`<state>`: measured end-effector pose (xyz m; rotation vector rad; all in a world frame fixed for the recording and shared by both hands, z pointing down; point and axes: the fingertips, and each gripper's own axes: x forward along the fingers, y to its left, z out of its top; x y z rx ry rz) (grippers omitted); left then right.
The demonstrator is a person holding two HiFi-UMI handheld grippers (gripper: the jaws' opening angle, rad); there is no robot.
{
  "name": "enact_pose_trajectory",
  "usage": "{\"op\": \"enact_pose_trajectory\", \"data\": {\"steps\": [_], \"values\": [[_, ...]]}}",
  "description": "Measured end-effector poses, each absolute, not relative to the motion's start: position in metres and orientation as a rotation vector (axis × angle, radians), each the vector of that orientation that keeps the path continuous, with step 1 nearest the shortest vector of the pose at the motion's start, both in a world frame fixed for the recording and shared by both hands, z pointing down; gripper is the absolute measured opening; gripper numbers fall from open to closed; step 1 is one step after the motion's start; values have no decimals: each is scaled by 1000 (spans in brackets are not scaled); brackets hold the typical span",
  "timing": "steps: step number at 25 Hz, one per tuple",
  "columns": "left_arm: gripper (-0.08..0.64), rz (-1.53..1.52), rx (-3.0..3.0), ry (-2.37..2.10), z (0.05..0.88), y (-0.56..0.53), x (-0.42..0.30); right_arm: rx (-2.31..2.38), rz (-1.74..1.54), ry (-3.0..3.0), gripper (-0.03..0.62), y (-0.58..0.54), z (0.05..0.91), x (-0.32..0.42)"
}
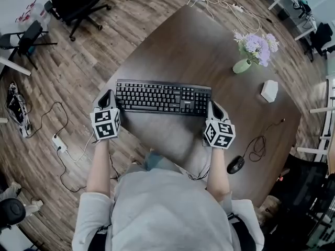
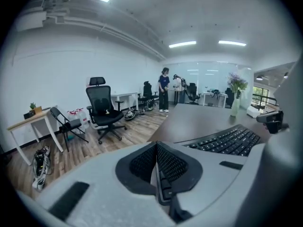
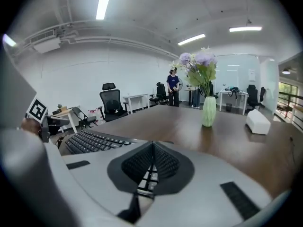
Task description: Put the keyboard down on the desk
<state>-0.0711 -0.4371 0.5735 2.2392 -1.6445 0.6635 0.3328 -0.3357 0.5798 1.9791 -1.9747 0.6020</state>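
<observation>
The left gripper (image 1: pixel 109 98) and the right gripper (image 1: pixel 214 109) each pinched tight on one end of the long black plastic keyboard (image 1: pixel 163 97) stretched between them, so both ends should go down together, flat and slow, onto the dark brown wooden desk (image 1: pixel 193 46) under them.

The desk (image 1: pixel 183 41) lies bare beyond the keyboard (image 1: pixel 163 98) and on its near side, wide room to pass. At the right stand a vase (image 1: pixel 242 65) of flowers (image 1: pixel 257 43) and a white box (image 1: pixel 269 90), well apart from each other; nearer the right hand-held gripper (image 1: pixel 212 105) a mouse (image 1: pixel 235 164) and its looped cable (image 1: pixel 256 148) lie by the desk's edge
</observation>
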Motion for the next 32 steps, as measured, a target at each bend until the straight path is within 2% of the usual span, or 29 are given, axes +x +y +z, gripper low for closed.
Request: {"op": "enact_pose_trajectory", "data": {"steps": [8, 32], "values": [[9, 521, 2393, -1577, 523, -410, -57, 2035, 578, -2054, 14, -312, 542, 308], [11, 143, 2642, -1522, 391, -324, -90, 2208, 219, -2122, 15, -214, 414, 239]]}}
